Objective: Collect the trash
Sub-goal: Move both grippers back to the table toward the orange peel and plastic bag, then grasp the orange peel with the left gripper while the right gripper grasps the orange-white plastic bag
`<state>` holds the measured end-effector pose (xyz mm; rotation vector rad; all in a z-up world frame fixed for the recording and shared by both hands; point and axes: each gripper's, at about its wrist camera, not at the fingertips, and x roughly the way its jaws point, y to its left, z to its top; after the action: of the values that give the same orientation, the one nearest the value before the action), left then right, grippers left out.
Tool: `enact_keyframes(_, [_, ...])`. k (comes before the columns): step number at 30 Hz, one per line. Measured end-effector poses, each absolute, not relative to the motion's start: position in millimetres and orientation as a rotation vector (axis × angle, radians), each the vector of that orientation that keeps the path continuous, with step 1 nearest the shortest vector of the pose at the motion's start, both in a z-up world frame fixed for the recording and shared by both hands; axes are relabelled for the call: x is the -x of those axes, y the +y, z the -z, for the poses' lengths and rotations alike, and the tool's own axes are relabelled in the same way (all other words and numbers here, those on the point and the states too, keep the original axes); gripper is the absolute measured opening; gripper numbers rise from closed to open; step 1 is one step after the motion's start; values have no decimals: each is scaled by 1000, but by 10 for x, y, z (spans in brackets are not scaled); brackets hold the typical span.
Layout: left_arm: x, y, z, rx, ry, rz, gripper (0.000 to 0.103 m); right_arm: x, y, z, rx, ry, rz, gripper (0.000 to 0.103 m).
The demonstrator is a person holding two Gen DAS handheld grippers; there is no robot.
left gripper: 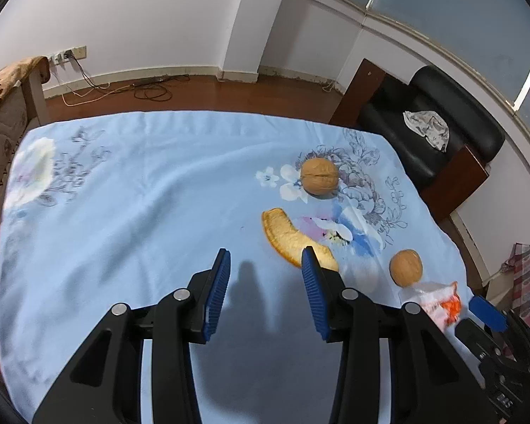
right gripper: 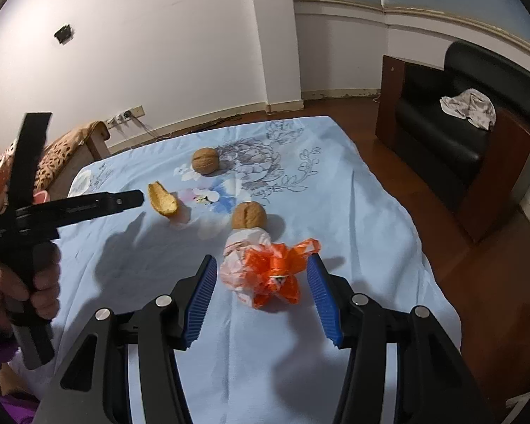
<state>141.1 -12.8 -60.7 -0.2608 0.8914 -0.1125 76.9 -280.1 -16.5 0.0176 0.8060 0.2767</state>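
Trash is lying scattered on the blue floral cloth [left gripper: 141,212] ahead of us: 2 walnuts, 1 strip of peel and 1 crumpled wrapper. We are holding the left gripper [left gripper: 265,268] with its jaws standing apart and nothing between them; the peel [left gripper: 289,236] is lying just ahead of its right finger, which is hiding the peel's near end. Beyond the peel, the far walnut [left gripper: 318,176] is sitting on the printed flower, and the near walnut [left gripper: 405,268] is lying off to the right. We are keeping the right gripper [right gripper: 261,268] parted too, and the orange-and-white wrapper [right gripper: 265,268] is lying between its blue pads (whether the right pad is touching it, we cannot tell). That near walnut [right gripper: 249,215] is touching the wrapper's far end. Our left hand [right gripper: 21,282] is gripping its tool's handle at the left of the right view.
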Motion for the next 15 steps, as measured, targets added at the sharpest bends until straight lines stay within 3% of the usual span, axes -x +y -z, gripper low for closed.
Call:
enact_keyframes(6, [-1562, -218, 738, 247, 913, 91, 41, -797, -2884, 201, -30, 821, -240, 54])
enact_keyframes(15, [-1633, -326, 767, 216, 900, 82, 12, -814, -2952, 264, -47, 841, -211, 57])
